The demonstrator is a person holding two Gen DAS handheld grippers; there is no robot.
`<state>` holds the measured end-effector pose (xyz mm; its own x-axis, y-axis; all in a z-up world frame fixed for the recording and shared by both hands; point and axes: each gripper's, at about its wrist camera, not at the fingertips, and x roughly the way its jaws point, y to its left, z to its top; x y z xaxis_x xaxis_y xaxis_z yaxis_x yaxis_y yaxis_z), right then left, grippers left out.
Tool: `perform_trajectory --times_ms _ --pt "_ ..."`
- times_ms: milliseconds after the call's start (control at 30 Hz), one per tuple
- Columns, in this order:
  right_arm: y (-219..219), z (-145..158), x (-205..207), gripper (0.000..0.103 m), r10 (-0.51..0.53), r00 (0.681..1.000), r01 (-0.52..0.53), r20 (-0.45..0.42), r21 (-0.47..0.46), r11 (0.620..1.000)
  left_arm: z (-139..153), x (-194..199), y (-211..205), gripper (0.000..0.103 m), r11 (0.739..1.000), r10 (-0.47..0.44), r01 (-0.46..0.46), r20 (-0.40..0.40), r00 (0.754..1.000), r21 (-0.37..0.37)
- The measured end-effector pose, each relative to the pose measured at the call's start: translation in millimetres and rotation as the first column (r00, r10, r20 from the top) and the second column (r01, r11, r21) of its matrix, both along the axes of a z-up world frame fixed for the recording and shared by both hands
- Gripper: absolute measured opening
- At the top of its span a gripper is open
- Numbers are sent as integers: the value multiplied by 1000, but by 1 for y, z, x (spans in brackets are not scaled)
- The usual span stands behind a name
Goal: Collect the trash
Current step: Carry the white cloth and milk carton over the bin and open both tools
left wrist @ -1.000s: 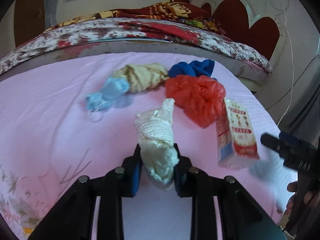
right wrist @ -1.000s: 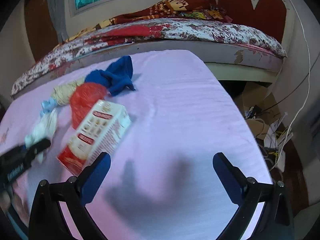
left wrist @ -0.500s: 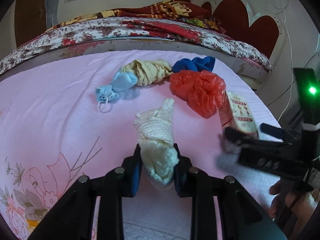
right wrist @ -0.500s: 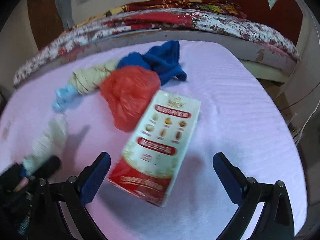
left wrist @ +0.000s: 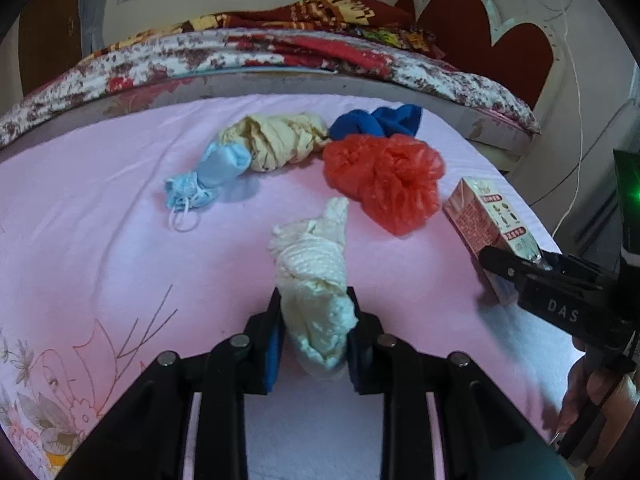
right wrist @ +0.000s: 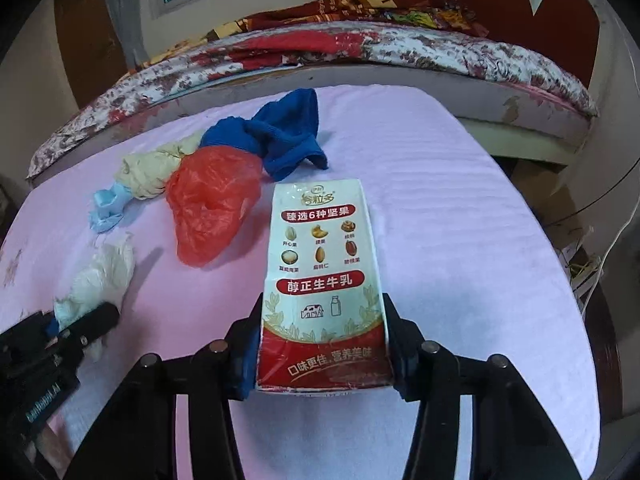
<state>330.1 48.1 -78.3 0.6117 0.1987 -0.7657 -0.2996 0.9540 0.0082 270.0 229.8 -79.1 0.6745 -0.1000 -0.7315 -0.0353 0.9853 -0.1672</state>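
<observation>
Left wrist view.
- Left gripper (left wrist: 314, 334): jaws drawn in and clamped on a cream crumpled wad (left wrist: 314, 276), blue pads pressing both its sides. The wad's near end sits between the pads; its far end trails forward over the pink sheet (left wrist: 100, 232).
- Red plastic bag (left wrist: 386, 178): crumpled, lying beyond and right of the wad, apart from it.
- Blue cloth (left wrist: 378, 122): bunched behind the red bag, touching it.
- Beige crumpled bag (left wrist: 280, 140): left of the blue cloth, near the sheet's far edge.
- Light-blue face mask (left wrist: 208, 178): touching the beige bag's left end, ear loop lying loose on the sheet.
- Milk carton (left wrist: 492, 228): at the right edge, its near end between the fingers of the right gripper (left wrist: 524, 268).
- A hand (left wrist: 592, 396): lower right, behind that gripper's body.
- Bed with floral cover (left wrist: 280, 56): beyond the sheet.

Right wrist view.
- Right gripper (right wrist: 322, 344): jaws closing, the milk carton (right wrist: 322, 264) between them; both fingers lie against the carton's sides at its near end. The carton lies flat on the pink sheet (right wrist: 460, 220), printed face up, long axis pointing away.
- Red plastic bag (right wrist: 212, 200): left of the carton, just beside it.
- Blue cloth (right wrist: 280, 136): behind the bag and carton.
- Beige crumpled bag (right wrist: 152, 168), light-blue face mask (right wrist: 108, 208): further left.
- Cream crumpled wad (right wrist: 100, 280): far left, held in the left gripper (right wrist: 76, 320).
</observation>
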Motion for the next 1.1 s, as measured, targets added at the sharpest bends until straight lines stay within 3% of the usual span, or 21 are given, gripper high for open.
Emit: perform_trajectory --times_ms 233,733,1100 --pt "-37 20 -41 53 26 998 -26 59 11 1000 26 -29 -28 27 999 -36 36 56 998 4" --pt "-165 74 -142 53 -71 987 69 144 12 998 55 -84 -121 27 984 -176 176 108 978 11" --pt "-265 75 -191 53 -180 971 183 158 -3 983 56 -101 -203 27 949 -316 314 108 943 31"
